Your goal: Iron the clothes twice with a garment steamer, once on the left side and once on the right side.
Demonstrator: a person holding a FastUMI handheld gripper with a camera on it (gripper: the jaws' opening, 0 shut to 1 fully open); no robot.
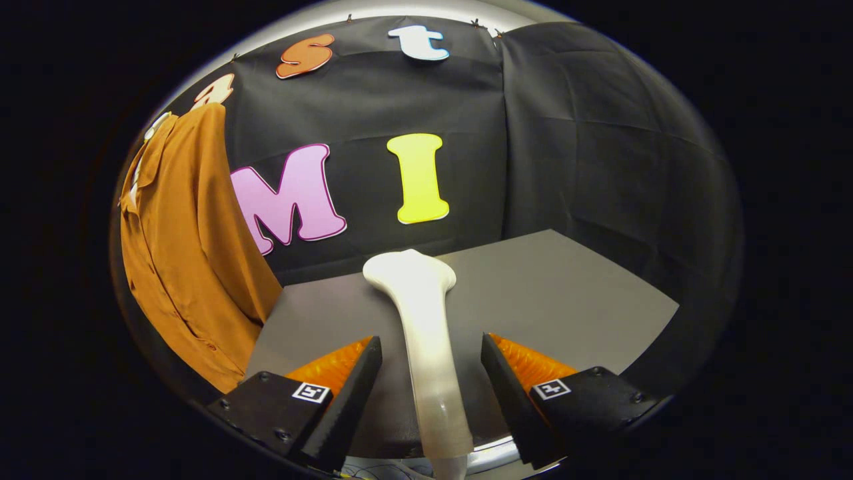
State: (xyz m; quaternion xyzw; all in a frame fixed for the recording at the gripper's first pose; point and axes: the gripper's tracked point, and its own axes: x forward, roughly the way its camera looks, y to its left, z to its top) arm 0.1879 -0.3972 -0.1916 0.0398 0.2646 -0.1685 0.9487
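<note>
The hand-held gripper [432,373] is held low and roughly level over the near edge of the tabletop [566,300], pointing toward the booth's back wall. Its two fingers are spread apart, one on each side of the garment steamer [426,333], with a visible gap between each finger and the steamer's handle. Neither finger presses on the handle, so the hand-held gripper is open and grips nothing.

One garment steamer lies on the tabletop. Its white handle runs lengthwise between the fingers, and its wider head lies beyond the fingertips, toward the back wall. The handle's near end reaches past the near edge of the tabletop, where some thin cables are seen just below it.

One garment, an orange-brown shirt [180,247], hangs upright against the wall, left of the steamer and beyond the left finger. Its lower hem hangs beside the left edge of the tabletop.
</note>
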